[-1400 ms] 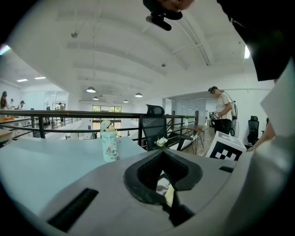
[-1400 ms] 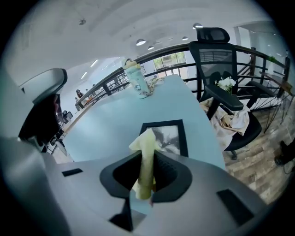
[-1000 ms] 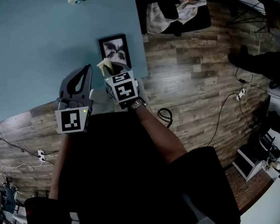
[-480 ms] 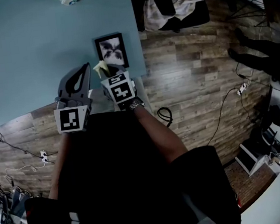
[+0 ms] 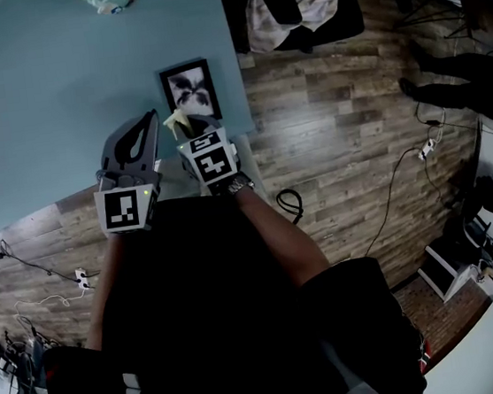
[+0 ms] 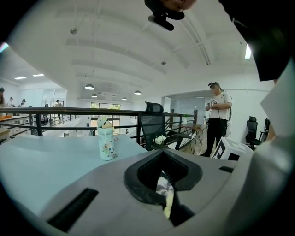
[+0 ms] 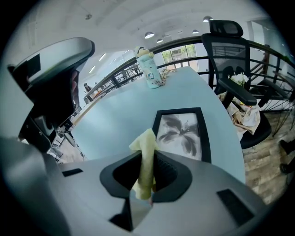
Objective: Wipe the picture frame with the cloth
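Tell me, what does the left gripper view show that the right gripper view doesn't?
Only the left gripper view shows a standing person in a white shirt, at the right. Only the right gripper view shows the picture frame lying flat and the yellow cloth clamped in the right gripper. Both show the teal table, the patterned bottle standing on it and a black office chair.

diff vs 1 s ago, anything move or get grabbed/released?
Barely anything. The whole scene slides slightly left in the head view, seemingly a head turn. No grab or release: right gripper stays shut on the yellow cloth just short of the picture frame; left gripper stays beside it, jaws together. Frame and bottle unmoved on the table.
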A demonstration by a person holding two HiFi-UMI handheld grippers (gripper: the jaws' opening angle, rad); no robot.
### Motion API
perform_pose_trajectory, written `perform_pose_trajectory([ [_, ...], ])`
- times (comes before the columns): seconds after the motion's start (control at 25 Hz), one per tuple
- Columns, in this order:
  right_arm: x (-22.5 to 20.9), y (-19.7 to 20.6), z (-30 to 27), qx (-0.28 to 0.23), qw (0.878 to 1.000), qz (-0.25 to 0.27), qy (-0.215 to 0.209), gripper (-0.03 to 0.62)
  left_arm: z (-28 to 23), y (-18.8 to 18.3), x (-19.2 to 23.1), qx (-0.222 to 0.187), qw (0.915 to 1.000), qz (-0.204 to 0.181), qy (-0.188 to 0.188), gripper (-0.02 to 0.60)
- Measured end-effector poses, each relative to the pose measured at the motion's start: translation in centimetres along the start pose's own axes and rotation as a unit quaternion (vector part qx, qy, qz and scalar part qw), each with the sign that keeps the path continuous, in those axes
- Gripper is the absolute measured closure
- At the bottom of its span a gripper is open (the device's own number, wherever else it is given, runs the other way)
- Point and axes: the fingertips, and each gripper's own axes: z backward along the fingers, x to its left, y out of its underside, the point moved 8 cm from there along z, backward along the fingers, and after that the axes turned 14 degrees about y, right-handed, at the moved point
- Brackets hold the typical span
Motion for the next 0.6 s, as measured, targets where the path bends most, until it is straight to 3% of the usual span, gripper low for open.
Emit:
perform_pose_trajectory([
  [0.6, -3.0, 1.0, 0.6, -0.007, 0.999, -0.035, 0.032, 0.536, -1.8, 0.1, -0.2, 0.003, 0.9993, -0.021, 0.032, 0.584],
])
